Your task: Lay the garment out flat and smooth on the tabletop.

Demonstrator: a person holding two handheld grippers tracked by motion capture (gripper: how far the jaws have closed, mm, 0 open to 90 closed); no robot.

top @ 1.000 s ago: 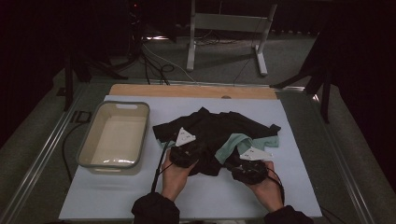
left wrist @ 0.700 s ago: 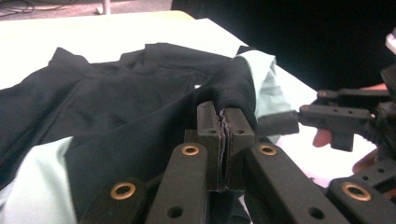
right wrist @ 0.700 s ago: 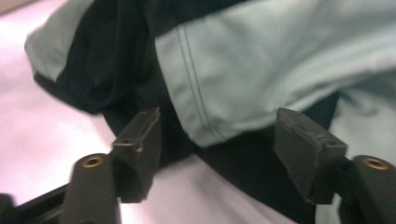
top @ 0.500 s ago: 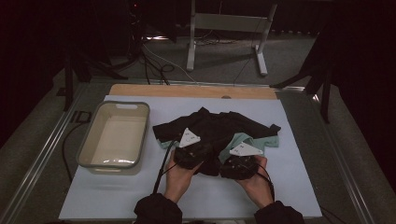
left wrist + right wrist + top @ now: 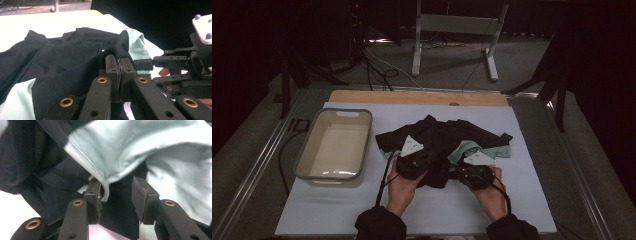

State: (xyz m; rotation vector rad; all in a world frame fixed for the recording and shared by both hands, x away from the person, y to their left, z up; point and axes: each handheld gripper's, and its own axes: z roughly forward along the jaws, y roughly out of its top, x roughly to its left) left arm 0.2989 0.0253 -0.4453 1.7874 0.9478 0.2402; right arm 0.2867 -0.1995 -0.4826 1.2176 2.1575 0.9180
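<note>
A black and mint-green garment (image 5: 447,145) lies crumpled on the pale blue table mat (image 5: 532,200), at the middle of the table in the high view. Both grippers work at its near edge, toward six o'clock from the heap.

The left gripper (image 5: 119,75) has its jaws pressed together on a fold of the black cloth; in the left gripper view the fabric rises out of the pinch and runs off toward twelve o'clock, with a mint panel (image 5: 136,45) showing at about one o'clock behind it. In the high view this gripper (image 5: 414,162) sits at the garment's seven o'clock corner, the person's left hand (image 5: 404,187) behind it.

The right gripper (image 5: 120,200) has its jaws standing apart. The mint hem (image 5: 100,180) hangs against the inner face of its left jaw, black cloth lies in the gap, and nothing is clamped. In the high view it (image 5: 474,175) rests at the garment's five o'clock edge, just beside the mint part.

A beige plastic tub (image 5: 312,165) stands at nine o'clock from the garment, apart from it.
</note>
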